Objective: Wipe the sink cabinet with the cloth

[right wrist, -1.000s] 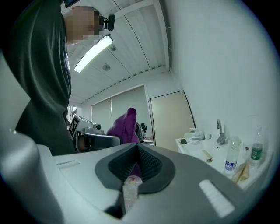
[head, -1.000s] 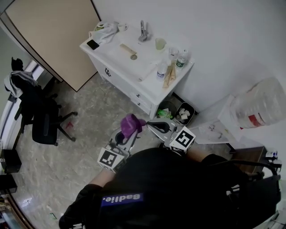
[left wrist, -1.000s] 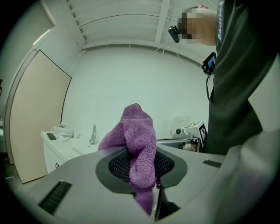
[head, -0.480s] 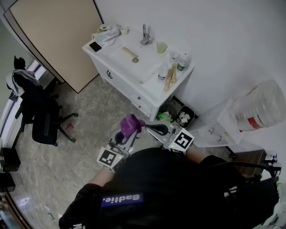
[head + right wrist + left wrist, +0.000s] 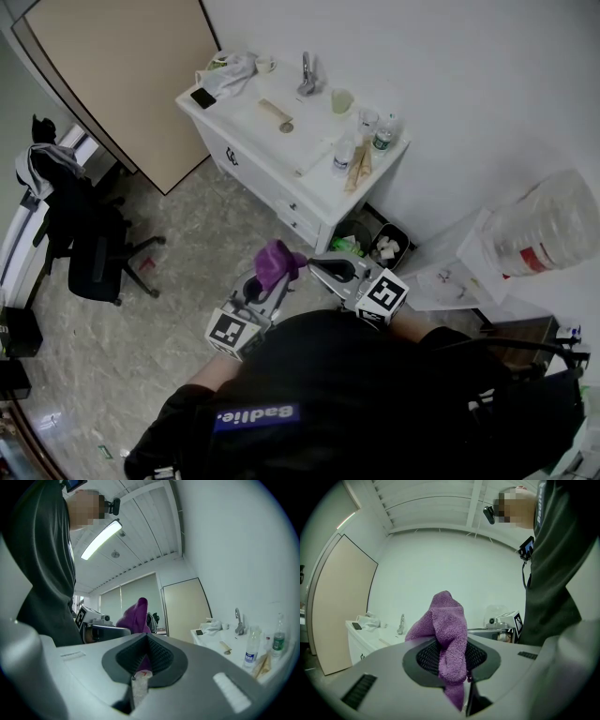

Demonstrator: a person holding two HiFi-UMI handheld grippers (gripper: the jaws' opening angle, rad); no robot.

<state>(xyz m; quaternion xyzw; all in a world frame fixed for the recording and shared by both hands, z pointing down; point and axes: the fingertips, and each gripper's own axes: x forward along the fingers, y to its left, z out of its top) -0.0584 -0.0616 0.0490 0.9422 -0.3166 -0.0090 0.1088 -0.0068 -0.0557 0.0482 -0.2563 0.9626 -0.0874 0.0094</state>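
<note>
— Cloth [image 5: 274, 262], where was it?
— The left hand-held gripper [image 5: 452, 660] clenched the purple cloth, well apart from the sink cabinet [image 5: 281, 178].
— And the other one?
— The right hand-held gripper [image 5: 146, 656] was closed, with nothing inside.

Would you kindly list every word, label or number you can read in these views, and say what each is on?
No text can be quoted here.
Blue patch on the person's dark top: white print, but it is a tag on a person, so left unread.
Water jug: red label, too blurred to read.
Bottle: green label, too small to read.
Marker cubes: black-and-white square patterns, no letters.
</note>
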